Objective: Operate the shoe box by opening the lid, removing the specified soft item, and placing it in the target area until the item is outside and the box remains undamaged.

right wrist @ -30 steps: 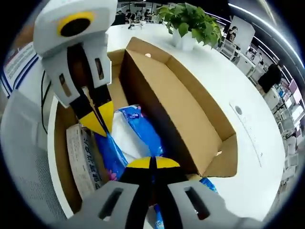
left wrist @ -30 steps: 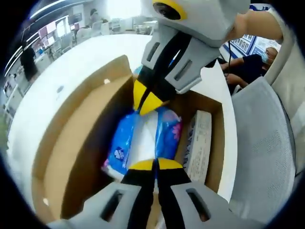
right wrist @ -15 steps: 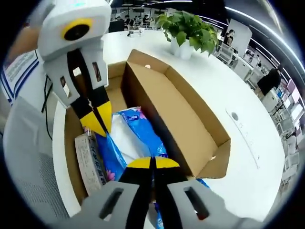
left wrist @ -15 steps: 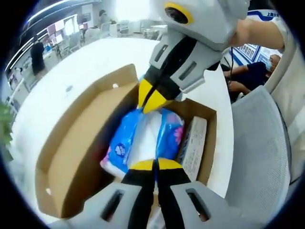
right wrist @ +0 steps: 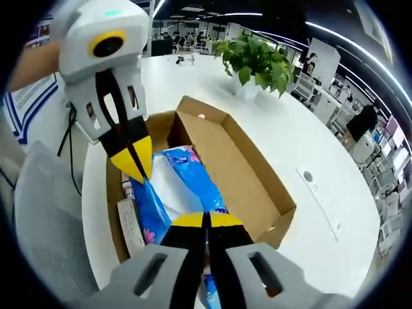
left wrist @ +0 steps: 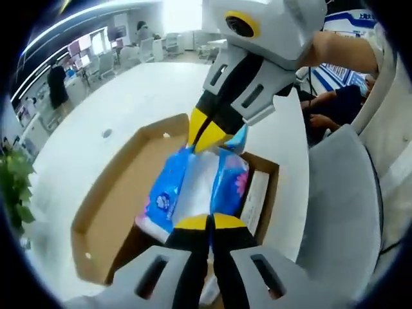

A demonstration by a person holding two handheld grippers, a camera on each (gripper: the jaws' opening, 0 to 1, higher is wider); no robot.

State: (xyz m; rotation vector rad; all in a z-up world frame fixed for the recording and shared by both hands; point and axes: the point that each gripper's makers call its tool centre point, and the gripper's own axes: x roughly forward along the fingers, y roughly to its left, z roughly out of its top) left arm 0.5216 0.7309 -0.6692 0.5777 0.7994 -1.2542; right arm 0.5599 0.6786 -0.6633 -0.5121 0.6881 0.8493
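In the left gripper view, the left gripper (left wrist: 209,222) rises from the bottom centre with its yellow-tipped fingers (left wrist: 193,223) pinched together on the near end of a blue-and-white soft pack (left wrist: 193,190). The right gripper (left wrist: 207,136) comes in from the top of the frame, its fingers also closed on the pack's far end. The pack hangs stretched between the two — at the centre of the frame, over the open box (left wrist: 109,222). The box's lid (left wrist: 122,193) lies folded open toward the lower left, its brown inside facing up. A flat white carton (left wrist: 255,199) lies inside the box along its right wall, just beside the pack. The box rests on a white tabletop (left wrist: 122,103); a grey chair (left wrist: 341,212) fills the right side, and a plant (left wrist: 14,187) sits at the left edge.

In the right gripper view, the right gripper (right wrist: 206,220) at bottom centre has its fingers narrow, gripping the pack (right wrist: 183,183) — the left gripper (right wrist: 136,164) holds the opposite end from the upper left. The box (right wrist: 116,193) sits at centre frame with the lid (right wrist: 241,174) open to the right. The carton (right wrist: 133,228) lies along the box's left wall. A potted plant (right wrist: 254,61) stands on the tabletop (right wrist: 309,141) in the upper middle, well apart from the box.
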